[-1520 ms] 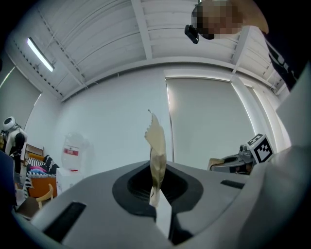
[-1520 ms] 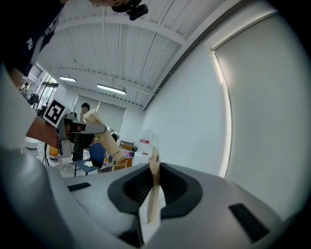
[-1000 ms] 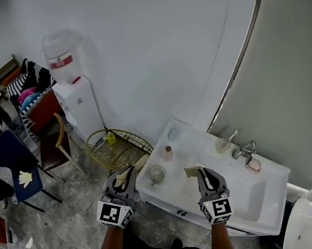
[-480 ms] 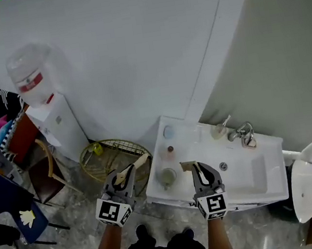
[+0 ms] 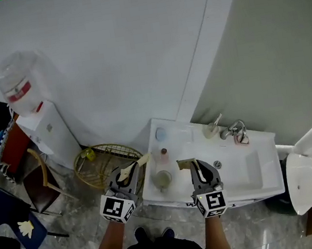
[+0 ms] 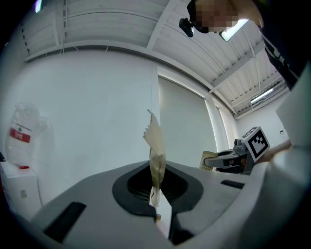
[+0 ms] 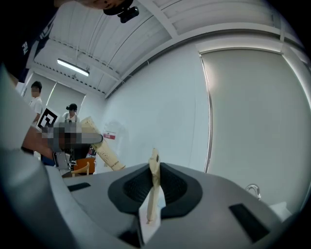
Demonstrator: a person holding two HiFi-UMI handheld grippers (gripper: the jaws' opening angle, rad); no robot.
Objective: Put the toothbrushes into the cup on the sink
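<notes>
Both grippers hover at the front edge of the white sink [image 5: 268, 184]. My left gripper [image 5: 127, 175] is shut on a toothbrush in a cream paper wrapper [image 5: 139, 163], which sticks out toward the sink's left corner. In the left gripper view the wrapper [image 6: 155, 146] stands upright between the closed jaws. My right gripper [image 5: 195, 168] is shut on a second wrapped toothbrush [image 5: 184, 164]; the right gripper view shows it [image 7: 153, 187] pinched between the jaws. A pale green cup [image 5: 163, 179] stands on the sink's left ledge, between the two grippers.
A small bottle [image 5: 164, 153], a blue dish [image 5: 161, 133], a soap dispenser [image 5: 211, 129] and the faucet [image 5: 236, 131] sit along the sink. A wire basket [image 5: 100, 162] and a water dispenser [image 5: 32, 119] stand at left, a toilet [image 5: 304, 181] at right.
The view has swung so that the sink lies more squarely ahead. Both grippers have shifted sideways with it, each still holding its wrapped toothbrush.
</notes>
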